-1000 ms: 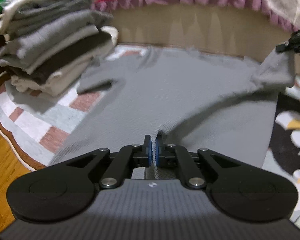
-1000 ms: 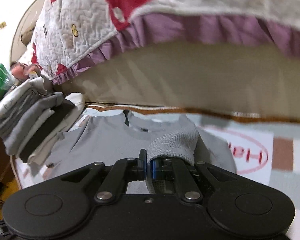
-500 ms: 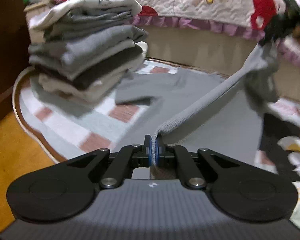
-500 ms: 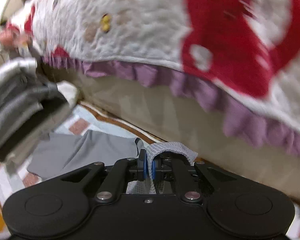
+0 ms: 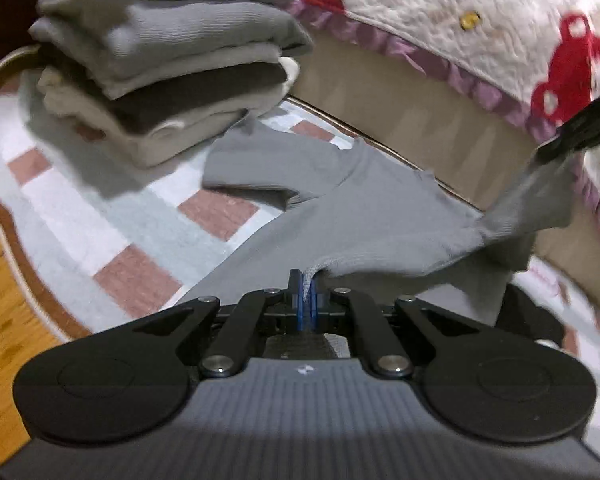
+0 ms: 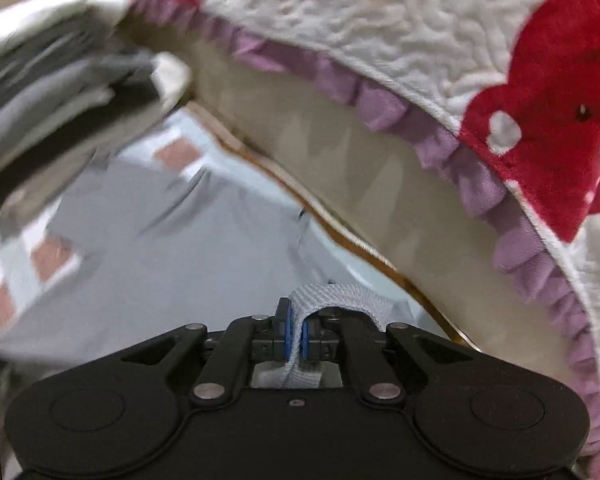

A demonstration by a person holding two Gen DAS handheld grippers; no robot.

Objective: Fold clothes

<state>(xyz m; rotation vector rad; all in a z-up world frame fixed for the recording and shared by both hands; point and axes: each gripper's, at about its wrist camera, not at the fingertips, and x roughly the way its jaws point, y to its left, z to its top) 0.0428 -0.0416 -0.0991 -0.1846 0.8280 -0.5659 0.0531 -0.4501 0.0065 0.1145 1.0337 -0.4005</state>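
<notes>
A grey long-sleeved sweater (image 5: pixel 364 208) lies partly spread on a checked rug, one sleeve folded across toward the stack. My left gripper (image 5: pixel 308 300) is shut on its ribbed hem and holds it off the rug. My right gripper (image 6: pixel 296 336) is shut on another part of the ribbed hem (image 6: pixel 340 296), raised; it shows at the right edge of the left wrist view (image 5: pixel 572 136) with cloth hanging from it. The sweater's body also shows in the right wrist view (image 6: pixel 172 240).
A tall stack of folded grey, beige and dark clothes (image 5: pixel 168 64) stands on the rug (image 5: pixel 80 216) at the left. A bed with a quilted white and red cover and purple frill (image 6: pixel 400 60) runs along the far side. Wooden floor (image 5: pixel 0 320) lies beyond the rug's edge.
Both grippers have lifted the sweater's hem and carried it forward toward the collar end and the stack. The stack and the bed are now much closer in both views.
</notes>
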